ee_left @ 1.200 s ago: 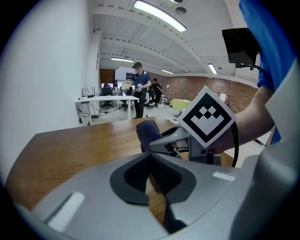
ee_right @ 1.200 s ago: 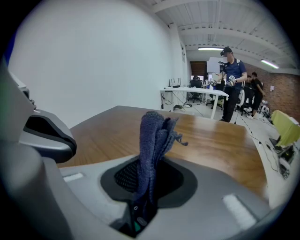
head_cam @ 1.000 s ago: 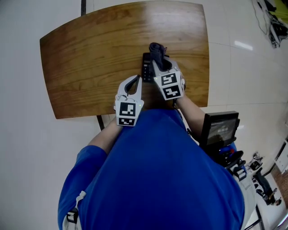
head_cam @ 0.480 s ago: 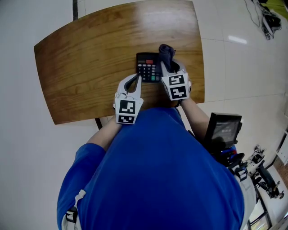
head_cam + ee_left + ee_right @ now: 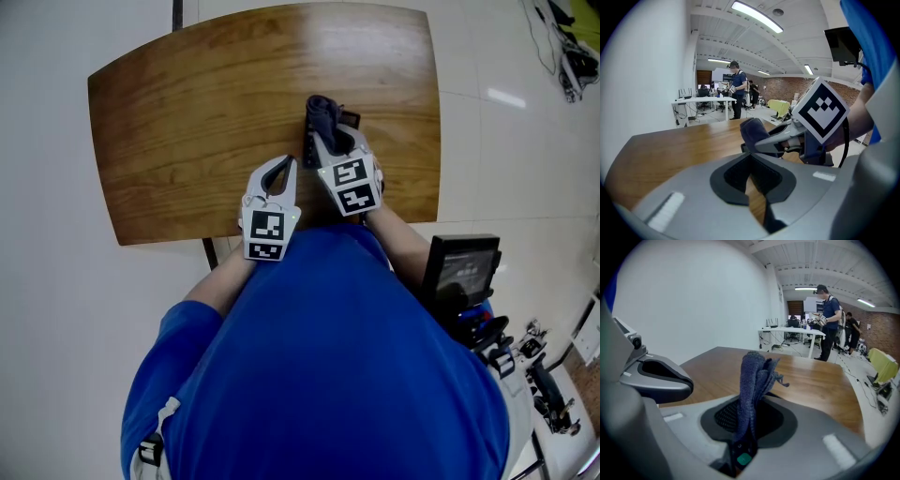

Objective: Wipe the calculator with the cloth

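One wooden table (image 5: 187,122) fills the upper half of the head view, with two grippers side by side at its near edge, just below centre. The left gripper (image 5: 284,167) has its jaws pressed together with nothing between them, resting just left of the other. The right gripper (image 5: 330,136) pinches one dark blue cloth (image 5: 323,112), which sticks up past its tips. One black calculator (image 5: 306,148) lies beneath the right gripper and the cloth, mostly covered.
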Tool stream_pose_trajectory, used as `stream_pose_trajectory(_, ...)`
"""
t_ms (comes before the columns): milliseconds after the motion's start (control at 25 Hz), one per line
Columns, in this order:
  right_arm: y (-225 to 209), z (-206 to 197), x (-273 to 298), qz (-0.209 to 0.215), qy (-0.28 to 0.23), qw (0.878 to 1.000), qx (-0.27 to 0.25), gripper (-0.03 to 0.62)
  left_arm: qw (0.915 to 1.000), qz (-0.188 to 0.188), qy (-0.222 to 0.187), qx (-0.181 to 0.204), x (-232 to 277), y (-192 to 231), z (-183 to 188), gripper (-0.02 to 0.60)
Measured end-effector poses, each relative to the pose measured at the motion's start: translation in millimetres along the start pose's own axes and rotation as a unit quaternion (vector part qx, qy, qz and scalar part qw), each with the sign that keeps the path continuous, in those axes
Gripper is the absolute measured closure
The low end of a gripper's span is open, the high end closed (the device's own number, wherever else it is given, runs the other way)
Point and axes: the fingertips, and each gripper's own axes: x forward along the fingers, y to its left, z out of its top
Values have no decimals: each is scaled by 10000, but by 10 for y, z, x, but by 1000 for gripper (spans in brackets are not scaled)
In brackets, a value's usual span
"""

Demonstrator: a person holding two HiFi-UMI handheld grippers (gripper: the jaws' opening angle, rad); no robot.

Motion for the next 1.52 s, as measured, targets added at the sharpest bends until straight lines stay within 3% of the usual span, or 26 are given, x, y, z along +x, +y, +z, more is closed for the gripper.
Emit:
stream_pose_trajectory(240, 299, 32, 112, 353, 76, 9993, -98, 514, 9997, 213, 94, -25, -149, 135, -21, 577)
stream_pose_trajectory(440, 248, -53, 166, 297, 247, 9992, -59, 514, 9997, 196, 153, -36, -148, 155, -50, 577)
stream_pose_trajectory(960, -700, -501, 3, -741, 445, 9955, 395, 514, 9996, -190, 168, 95, 353, 133, -168, 577)
stream_pose_trajectory(1200, -916, -705, -102, -1034, 499, 9919, 552, 514, 9994, -205, 248, 96, 473, 135, -251, 577)
stream_pose_trajectory(1520, -550, -420, -29, -634, 273, 9971, 318, 514, 9998, -18, 213, -44, 381, 249, -235, 577)
